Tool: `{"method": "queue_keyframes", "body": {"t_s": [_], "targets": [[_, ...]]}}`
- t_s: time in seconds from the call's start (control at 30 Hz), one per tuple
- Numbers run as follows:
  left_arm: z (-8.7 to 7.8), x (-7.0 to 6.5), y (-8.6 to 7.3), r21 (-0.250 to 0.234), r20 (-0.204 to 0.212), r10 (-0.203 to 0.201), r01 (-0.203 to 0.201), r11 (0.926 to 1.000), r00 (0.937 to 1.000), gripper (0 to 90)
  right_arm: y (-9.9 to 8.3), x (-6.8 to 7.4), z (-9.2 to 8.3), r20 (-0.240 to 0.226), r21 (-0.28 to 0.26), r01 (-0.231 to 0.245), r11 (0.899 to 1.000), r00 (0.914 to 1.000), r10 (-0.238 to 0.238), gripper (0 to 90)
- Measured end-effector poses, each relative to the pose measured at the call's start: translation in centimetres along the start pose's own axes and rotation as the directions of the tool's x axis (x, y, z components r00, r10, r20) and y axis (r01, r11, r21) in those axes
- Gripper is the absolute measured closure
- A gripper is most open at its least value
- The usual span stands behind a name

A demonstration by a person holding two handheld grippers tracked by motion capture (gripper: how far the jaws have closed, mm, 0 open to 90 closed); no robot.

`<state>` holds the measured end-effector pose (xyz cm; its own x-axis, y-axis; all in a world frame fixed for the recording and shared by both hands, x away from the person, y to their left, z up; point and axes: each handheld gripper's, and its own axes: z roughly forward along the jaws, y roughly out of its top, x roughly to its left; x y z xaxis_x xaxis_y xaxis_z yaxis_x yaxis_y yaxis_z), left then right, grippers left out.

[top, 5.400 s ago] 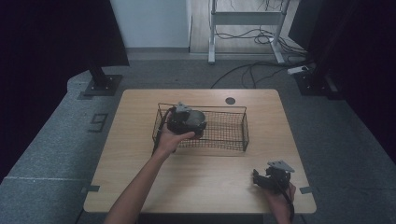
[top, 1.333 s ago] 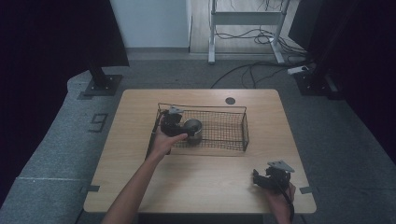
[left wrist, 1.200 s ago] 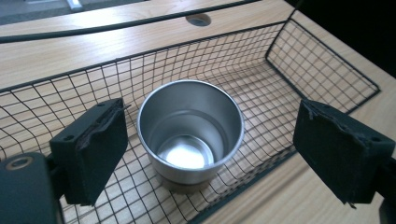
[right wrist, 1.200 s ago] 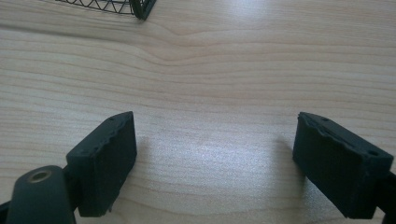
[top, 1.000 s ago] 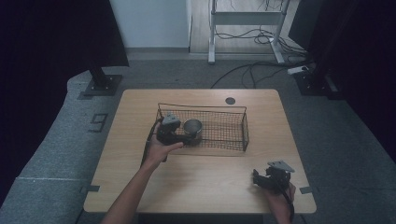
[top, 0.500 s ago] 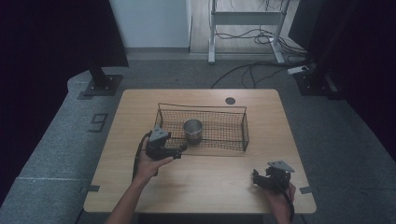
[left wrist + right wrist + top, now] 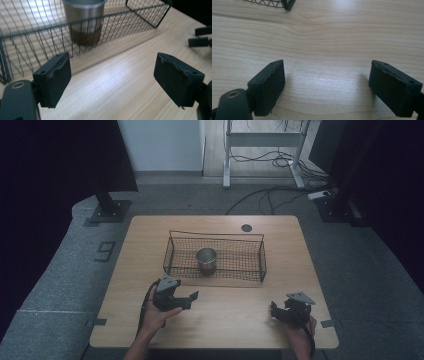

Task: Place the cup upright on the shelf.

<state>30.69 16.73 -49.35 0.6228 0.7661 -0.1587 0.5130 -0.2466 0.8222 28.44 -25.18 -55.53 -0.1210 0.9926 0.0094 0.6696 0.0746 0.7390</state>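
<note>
Metal cup point(image 7: 206, 260) is seen upright inside the wire basket point(image 7: 215, 236), toward the basket's left half, resting on the mesh floor; in the left gripper view the cup point(image 7: 85, 21) is viewed through the basket's near wall point(image 7: 37, 32), with nothing gripping it. The left gripper point(image 7: 192, 296) is held over bare table point(image 7: 235, 320) just in front of the basket's near left corner, jaws spread wide and empty, clear of the wire. The right gripper point(image 7: 274, 309) is held low at the near right of the table, well apart from basket and cup, jaws likewise spread wide with only wood grain between them. The placing step is judged complete, the cup set down and released; the work appears to be at or near its end. Should anything further be called for, it would be judged a matter of both grippers being parked on the near table edge, kept clear of the basket rim so the wire is not snagged.
</note>
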Motion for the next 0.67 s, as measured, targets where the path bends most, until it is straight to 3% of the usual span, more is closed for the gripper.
{"method": "queue_keyframes", "body": {"t_s": [0.2, 0.33, 0.67], "targets": [[-0.3, 0.0, -0.7, 0.014, 0.018, -0.015, 0.014, 0.9998, 0.9997, 15.2, 0.0, 0.0, 0.0, 0.000, -0.001, 0.000, 1.000, 1.0000, 0.000, 13.4], [-0.2, -0.1, -1.2, 0.031, 0.015, -0.003, 0.003, 0.9995, 0.9999, 15.3, 0.0, 0.0, 0.0, 0.000, 0.000, 0.001, 1.000, 1.0000, -0.001, 13.5], [0.1, 0.4, -2.1, 0.045, 0.019, -0.030, 0.029, 0.9986, 0.9994, 16.1, 0.0, 0.0, 0.0, -0.001, -0.001, 0.001, 1.000, 1.0000, -0.001, 13.6]]}}
